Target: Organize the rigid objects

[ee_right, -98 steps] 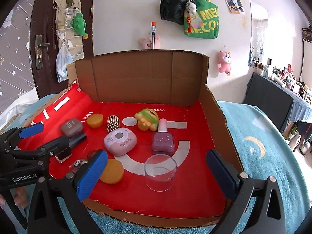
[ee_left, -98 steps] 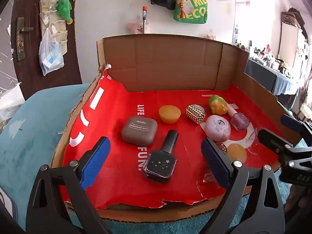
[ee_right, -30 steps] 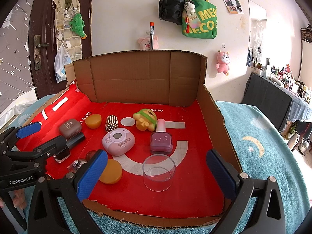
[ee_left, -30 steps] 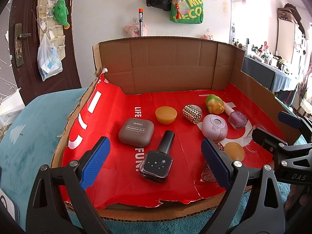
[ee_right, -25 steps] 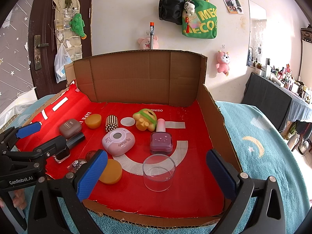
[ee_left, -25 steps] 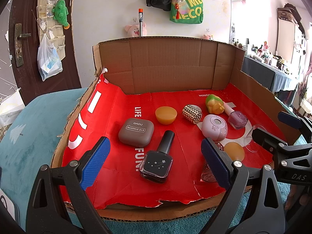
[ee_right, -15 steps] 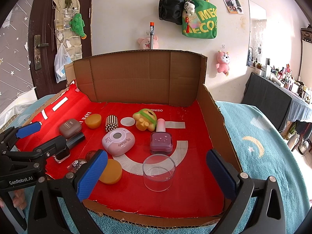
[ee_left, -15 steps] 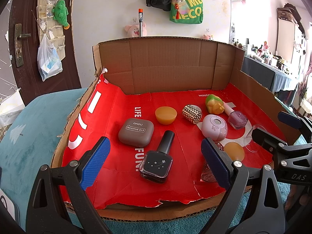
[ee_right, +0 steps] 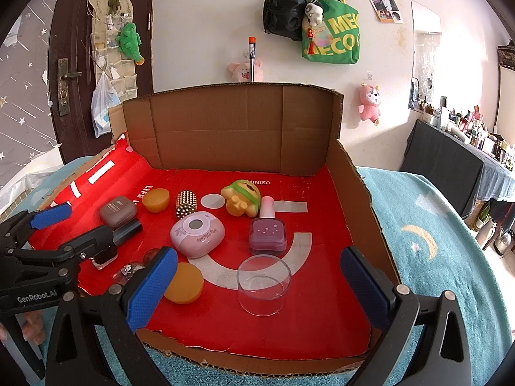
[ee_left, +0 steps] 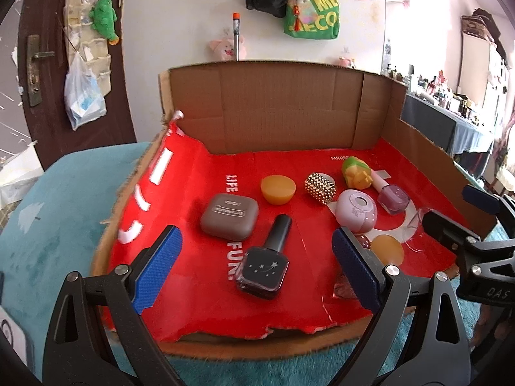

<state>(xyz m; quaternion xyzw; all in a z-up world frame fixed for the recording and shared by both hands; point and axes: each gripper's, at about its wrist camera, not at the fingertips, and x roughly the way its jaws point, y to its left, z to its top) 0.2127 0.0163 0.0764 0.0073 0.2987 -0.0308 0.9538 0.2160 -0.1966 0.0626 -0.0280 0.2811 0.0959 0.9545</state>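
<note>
My left gripper [ee_left: 254, 271] has its jaws spread wide with nothing in them. The dark square nail polish bottle with the black cap [ee_left: 265, 262] lies flat on the red paper in the cardboard box [ee_left: 276, 109], right between those jaws. Its long side points away from me, cap far. My right gripper [ee_right: 257, 284] is spread wide too, with the clear round glass cup [ee_right: 264, 284] standing between its jaws. I think the left one is nearer the bottle.

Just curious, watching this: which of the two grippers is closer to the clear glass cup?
Right. The right gripper has the clear glass cup just ahead between its open jaws; the left gripper sits farther off, facing the black nail polish bottle.
</note>
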